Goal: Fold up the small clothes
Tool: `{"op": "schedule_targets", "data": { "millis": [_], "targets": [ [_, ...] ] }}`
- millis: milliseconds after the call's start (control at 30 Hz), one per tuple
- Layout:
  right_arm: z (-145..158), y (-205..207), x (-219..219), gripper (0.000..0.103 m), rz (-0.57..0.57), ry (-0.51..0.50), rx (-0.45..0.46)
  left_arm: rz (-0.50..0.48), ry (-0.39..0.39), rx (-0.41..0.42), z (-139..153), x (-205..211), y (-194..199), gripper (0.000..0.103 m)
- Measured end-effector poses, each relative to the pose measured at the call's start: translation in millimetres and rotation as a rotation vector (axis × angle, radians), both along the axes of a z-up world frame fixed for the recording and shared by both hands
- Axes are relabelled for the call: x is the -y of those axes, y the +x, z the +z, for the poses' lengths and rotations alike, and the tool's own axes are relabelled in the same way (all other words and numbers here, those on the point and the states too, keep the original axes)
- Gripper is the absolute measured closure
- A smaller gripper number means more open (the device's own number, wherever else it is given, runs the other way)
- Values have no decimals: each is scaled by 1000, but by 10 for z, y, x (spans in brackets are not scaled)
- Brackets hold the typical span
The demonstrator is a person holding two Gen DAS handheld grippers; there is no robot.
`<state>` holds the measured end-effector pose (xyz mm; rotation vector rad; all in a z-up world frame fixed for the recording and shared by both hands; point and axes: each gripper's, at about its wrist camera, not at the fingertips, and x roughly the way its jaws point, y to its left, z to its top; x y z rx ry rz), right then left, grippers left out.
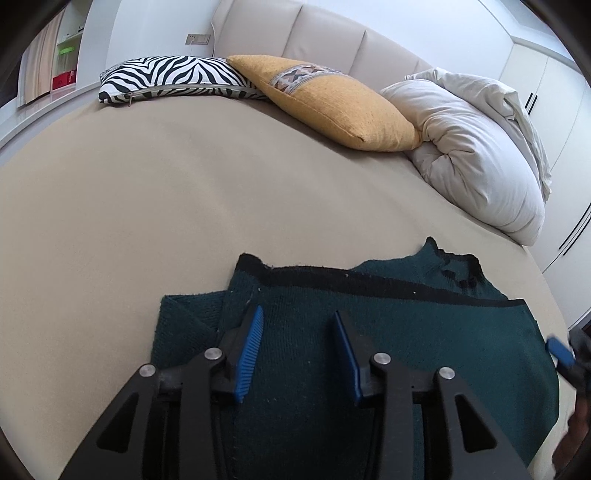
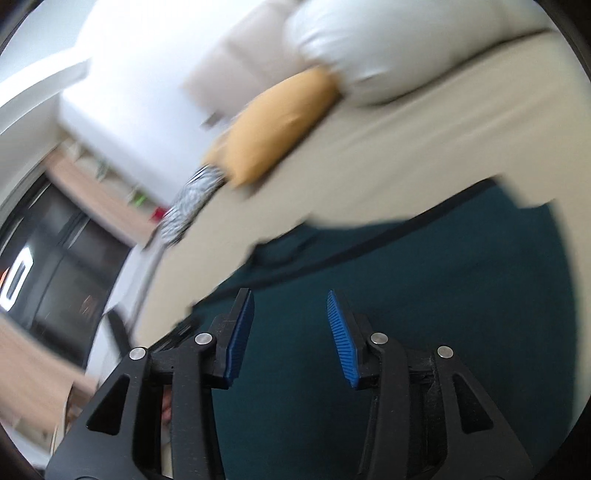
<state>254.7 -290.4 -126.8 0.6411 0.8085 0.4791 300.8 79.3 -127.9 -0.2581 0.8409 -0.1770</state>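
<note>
A dark green knit sweater (image 1: 388,332) with black trim lies partly folded on the beige bed (image 1: 147,206), its collar toward the right. My left gripper (image 1: 299,317) is open and empty just above the sweater's left part. The right gripper's blue fingertip (image 1: 559,350) shows at the sweater's right edge. In the right wrist view, which is tilted and blurred, my right gripper (image 2: 290,302) is open and empty over the sweater (image 2: 424,295).
A zebra-print pillow (image 1: 173,79), a yellow cushion (image 1: 332,103) and a bunched white duvet (image 1: 480,155) lie along the padded headboard (image 1: 314,33). White wardrobes (image 1: 554,92) stand at the right. Shelves are at the far left.
</note>
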Motion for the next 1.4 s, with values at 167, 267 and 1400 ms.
{"op": "schedule_targets", "data": {
  "millis": [167,267,1400],
  "targets": [
    [-301,-165,-1012,62,278,26,-54,-1,16,7,-6,14,-18,61],
    [-570,-226,-1176,64,303,-21,-97,-3,23,11,-7,22,-29,61],
    [-204,-995,-184,51,-81,219,-45,10,-446,-208,38,-963,-1053,34]
  ]
}}
